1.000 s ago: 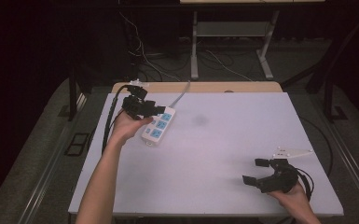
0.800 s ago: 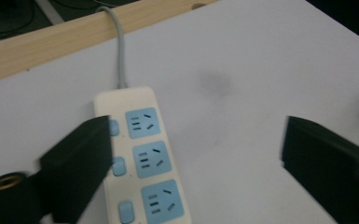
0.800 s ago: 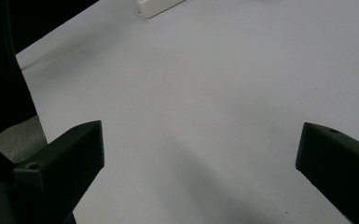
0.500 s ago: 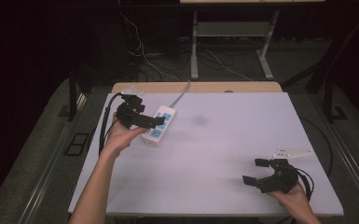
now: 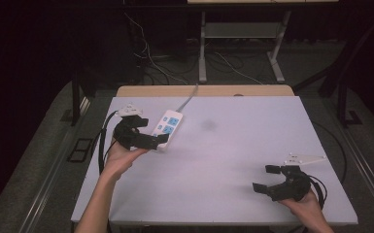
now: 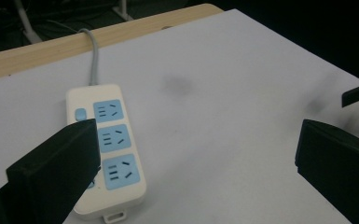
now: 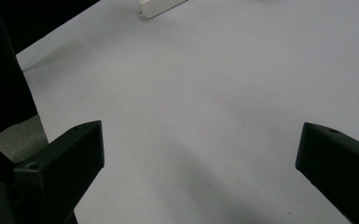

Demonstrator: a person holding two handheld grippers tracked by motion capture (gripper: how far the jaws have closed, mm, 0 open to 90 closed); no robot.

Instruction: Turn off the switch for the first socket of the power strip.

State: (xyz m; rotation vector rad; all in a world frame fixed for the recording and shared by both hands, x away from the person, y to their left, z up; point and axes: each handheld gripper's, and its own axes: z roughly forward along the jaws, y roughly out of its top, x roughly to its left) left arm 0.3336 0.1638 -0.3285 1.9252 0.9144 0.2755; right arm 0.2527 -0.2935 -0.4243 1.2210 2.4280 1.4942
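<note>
A white plastic power strip [image 5: 167,127] lies flat on the pale, matte tabletop [image 5: 233,160], toward its far left corner. It is a rounded oblong block with three light blue socket panels in a row and a small blue button at one end. A grey cable [image 5: 188,99] runs from its far end over the bare wooden strip [image 5: 204,91] at the back edge of the tabletop.

The left hand-held gripper [image 5: 150,141], black and blocky with a grey three-cornered plate on top, sits at the near end of the power strip. Its jaws have just been opening and now stand wide apart, gripping nothing. In the left gripper view, one squared black jaw overlaps the strip's near left side, while the other jaw is well off to the right over bare tabletop; whether the first jaw touches the strip is hard to tell.

The right hand-held gripper [image 5: 268,178] rests near the front right corner of the tabletop, well apart from the power strip. Its jaws are spread wide with nothing between them, just smooth pale surface. A faint dark smudge [image 5: 208,125] marks the tabletop right of the strip.
</note>
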